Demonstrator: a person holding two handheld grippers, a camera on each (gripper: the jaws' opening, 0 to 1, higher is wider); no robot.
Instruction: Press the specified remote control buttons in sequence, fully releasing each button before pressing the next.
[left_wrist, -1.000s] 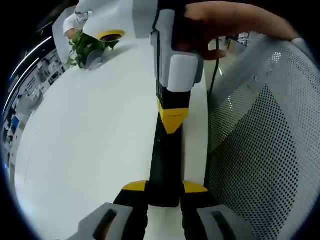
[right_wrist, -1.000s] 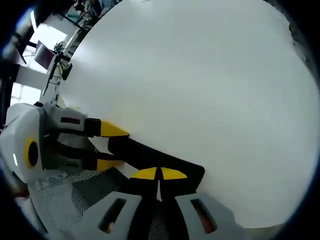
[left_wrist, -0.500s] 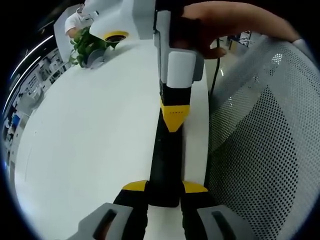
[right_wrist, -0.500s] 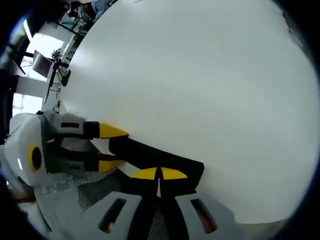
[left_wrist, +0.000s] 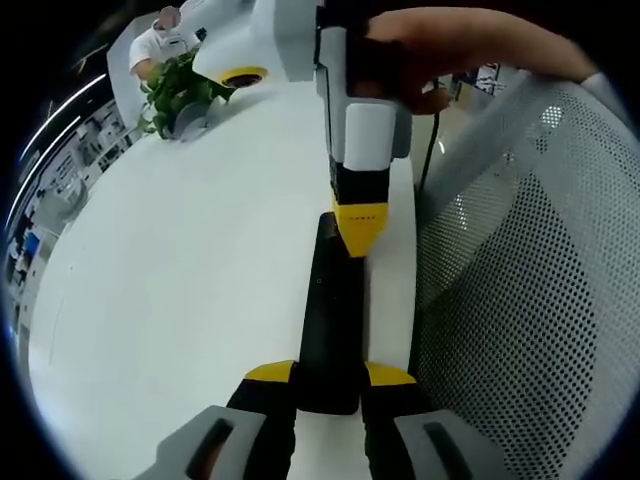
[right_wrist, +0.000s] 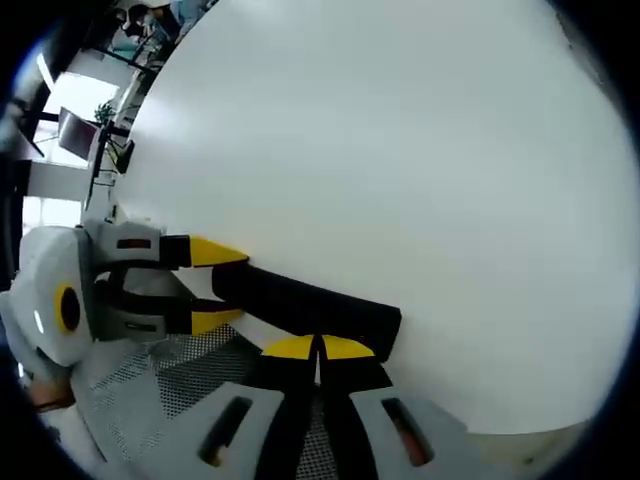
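Gripping the near end of the black remote with the left tool, lower centre; pressing closed right tool tips onto its far end, over the white counter.

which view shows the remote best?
Left gripper view: the black remote runs lengthwise up the frame, one end between the left gripper jaws, right gripper's yellow tips at its far end. Right gripper view shows it foreshortened, side-on, partly behind the right gripper.
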